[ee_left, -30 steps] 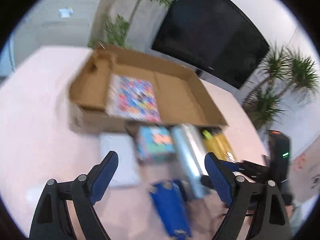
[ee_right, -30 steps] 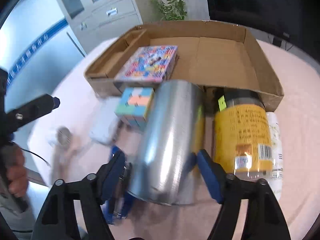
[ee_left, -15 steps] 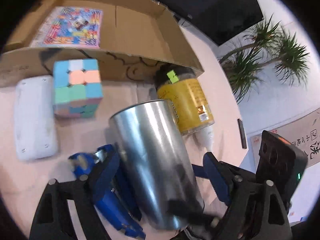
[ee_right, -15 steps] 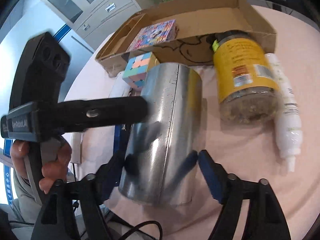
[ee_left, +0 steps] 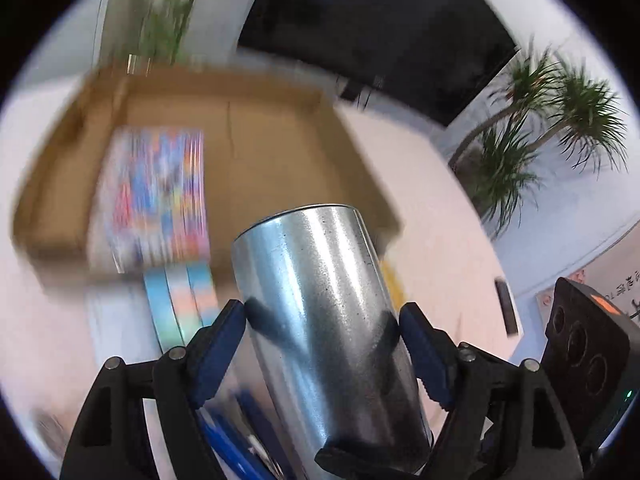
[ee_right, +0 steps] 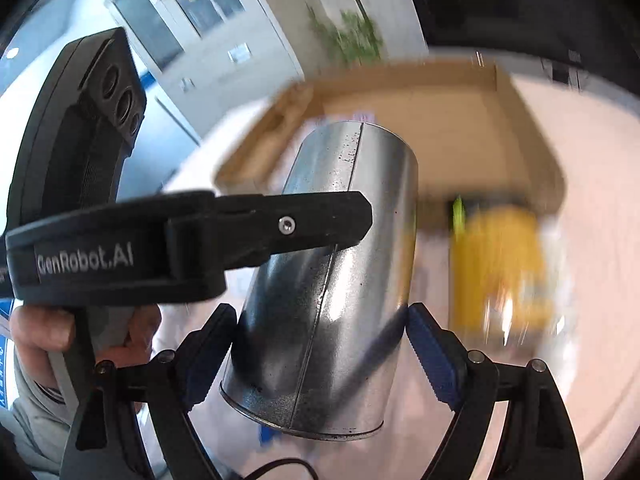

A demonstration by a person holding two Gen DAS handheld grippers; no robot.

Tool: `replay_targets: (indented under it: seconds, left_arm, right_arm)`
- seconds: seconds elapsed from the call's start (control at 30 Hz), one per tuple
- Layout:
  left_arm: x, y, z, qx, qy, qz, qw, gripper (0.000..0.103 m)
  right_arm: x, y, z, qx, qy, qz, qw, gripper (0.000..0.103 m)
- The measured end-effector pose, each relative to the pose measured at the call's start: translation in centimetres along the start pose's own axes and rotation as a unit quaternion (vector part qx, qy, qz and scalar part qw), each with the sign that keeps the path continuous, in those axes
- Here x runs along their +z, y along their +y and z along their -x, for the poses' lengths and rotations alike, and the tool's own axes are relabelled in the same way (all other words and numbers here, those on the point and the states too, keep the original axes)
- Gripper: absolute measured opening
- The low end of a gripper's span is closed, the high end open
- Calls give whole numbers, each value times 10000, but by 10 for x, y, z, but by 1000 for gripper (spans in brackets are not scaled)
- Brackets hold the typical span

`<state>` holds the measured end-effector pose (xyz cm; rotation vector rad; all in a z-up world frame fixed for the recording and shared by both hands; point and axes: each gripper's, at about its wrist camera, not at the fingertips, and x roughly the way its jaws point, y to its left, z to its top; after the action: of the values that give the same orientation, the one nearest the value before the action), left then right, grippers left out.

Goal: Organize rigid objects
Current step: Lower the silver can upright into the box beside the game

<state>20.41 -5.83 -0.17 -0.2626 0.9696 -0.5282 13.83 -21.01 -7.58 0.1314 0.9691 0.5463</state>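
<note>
Both grippers squeeze one shiny metal can (ee_left: 328,320).

The left gripper (ee_left: 322,340) and right gripper (ee_right: 320,344) are each clamped on the can, in front of the cardboard box (ee_left: 260,148). Only the left view shows the colorful puzzle box (ee_left: 156,196) inside and the pastel cube (ee_left: 180,300) beside the can. Only the right view shows the yellow jar (ee_right: 500,268) in front of the box.
</note>
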Motion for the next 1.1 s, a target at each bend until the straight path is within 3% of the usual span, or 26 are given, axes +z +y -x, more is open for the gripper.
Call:
replay_targets:
  seconds: [0.07,0.17,0.27,0.4,0.53,0.57,0.63,0.73,0.83,0.93,1.1]
  left_arm:
    - [36,-5,6,56,-236,-235,9994,78]
    - [83,1,-2,85,-251,-353,9990,78]
    - [117,18,-30,95,-150,-325,9993,78]
    - [137,61,-85,-258,337,316,9986,75]
    - [122,89,-128,-332,772,533,9950,62]
    - [118,94,-136,-306,905,571,9938,54]
    - [108,104,-148,-260,1012,683,9922,58]
    - [98,110,-147,-450,990,863,9903,59]
    - [90,109,-140,-353,969,852,9910,58]
    - [79,102,-115,-36,748,705,9947,56]
    - [54,82,-59,-11,96,355,9993,74]
  right_arm:
    - [33,-1,8,66,-269,47,9996,85]
    - [78,-8,3,97,-446,69,9989,85]
    - [118,-24,-23,163,-302,-27,9994,85]
    - [147,-50,-66,89,96,-268,9996,84]
    - [150,-70,-118,-249,581,-443,9970,84]
    - [148,-70,-127,-258,683,-489,9961,83]
    - [138,-73,-143,-246,937,-547,9938,80]
    - [131,-64,-148,-485,953,-263,9939,84]
    - [130,-61,-138,-235,941,-327,9947,84]
    - [117,-57,-97,-268,636,-174,9975,84]
    - [74,-88,-26,-481,328,-344,9977,84]
